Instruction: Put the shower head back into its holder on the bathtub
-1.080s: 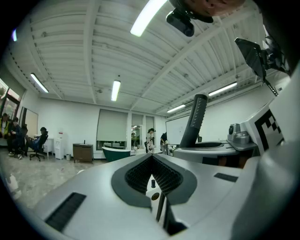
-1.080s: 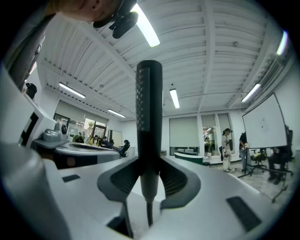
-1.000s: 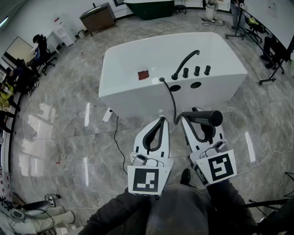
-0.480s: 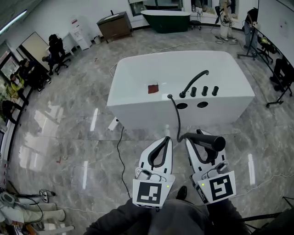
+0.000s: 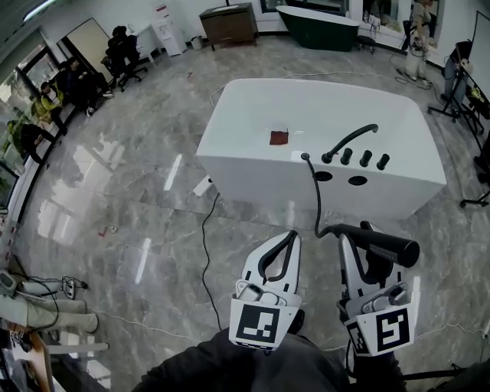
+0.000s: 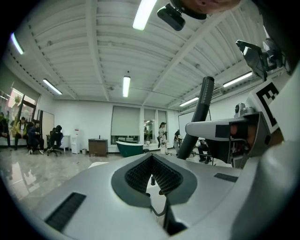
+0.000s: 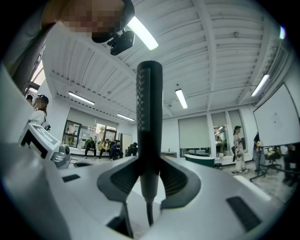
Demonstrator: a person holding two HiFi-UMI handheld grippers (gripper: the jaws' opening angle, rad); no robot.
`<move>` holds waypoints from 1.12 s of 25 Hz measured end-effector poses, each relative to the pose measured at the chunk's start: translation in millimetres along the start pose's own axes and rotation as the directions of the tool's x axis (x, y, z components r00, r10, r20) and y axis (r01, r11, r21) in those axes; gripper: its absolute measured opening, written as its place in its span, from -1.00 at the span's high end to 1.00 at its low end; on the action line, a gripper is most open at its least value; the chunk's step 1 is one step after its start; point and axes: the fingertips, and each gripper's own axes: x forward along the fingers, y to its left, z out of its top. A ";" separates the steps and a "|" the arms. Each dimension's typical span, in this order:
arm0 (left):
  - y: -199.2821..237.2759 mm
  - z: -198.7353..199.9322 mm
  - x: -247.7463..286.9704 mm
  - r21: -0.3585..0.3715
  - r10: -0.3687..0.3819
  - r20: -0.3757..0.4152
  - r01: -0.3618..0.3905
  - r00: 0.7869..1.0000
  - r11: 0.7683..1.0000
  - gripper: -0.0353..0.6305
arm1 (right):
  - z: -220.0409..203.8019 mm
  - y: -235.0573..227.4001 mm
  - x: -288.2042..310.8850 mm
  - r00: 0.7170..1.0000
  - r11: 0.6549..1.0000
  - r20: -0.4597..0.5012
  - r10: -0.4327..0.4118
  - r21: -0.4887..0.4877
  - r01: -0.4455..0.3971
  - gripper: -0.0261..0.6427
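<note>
The white bathtub (image 5: 253,122) stands ahead on the marble floor, with a black curved faucet (image 5: 348,142), three black knobs (image 5: 366,158) and two dark holes (image 5: 323,176) on its near deck. A black hose (image 5: 318,199) runs from the deck down to the black shower head (image 5: 379,245). My right gripper (image 5: 360,239) is shut on the shower head (image 7: 149,108), which lies crosswise between the jaws, short of the tub. My left gripper (image 5: 288,237) hangs beside it, shut and empty. The left gripper view shows the shower head (image 6: 200,115) and the right gripper's body off to its right.
A small red square (image 5: 279,137) lies on the tub's rim. A thin cable (image 5: 205,253) trails over the floor left of the grippers. People sit on chairs at the far left (image 5: 46,99). A dark green tub (image 5: 321,15) and a brown cabinet (image 5: 228,21) stand at the back.
In the head view the tub and both grippers have shifted right and lower, and the tub looks farther off. The right gripper still holds the shower head; the left stays shut.
</note>
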 end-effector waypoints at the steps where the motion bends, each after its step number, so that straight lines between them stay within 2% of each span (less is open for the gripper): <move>1: 3.6 -2.4 3.8 -0.004 0.002 -0.007 -0.002 1.000 1.000 0.88 | -0.3 -0.7 4.9 1.000 1.000 0.000 0.003 0.002 -0.003 0.50; 7: 31.5 -19.0 46.7 -0.018 -0.043 -0.011 0.043 0.999 0.999 0.88 | -17.1 -6.0 49.1 1.000 1.000 -0.027 -0.012 0.001 0.012 0.50; 16: 93.5 -16.8 118.6 -0.068 -0.105 0.010 0.105 0.994 0.992 0.88 | -15.8 -19.5 129.3 0.996 0.998 -0.062 -0.064 -0.031 0.062 0.50; 28: 139.5 -2.2 161.0 -0.115 -0.162 0.048 0.166 0.986 0.979 0.88 | 36.9 -19.1 198.7 0.994 0.989 -0.010 -0.105 -0.107 0.103 0.50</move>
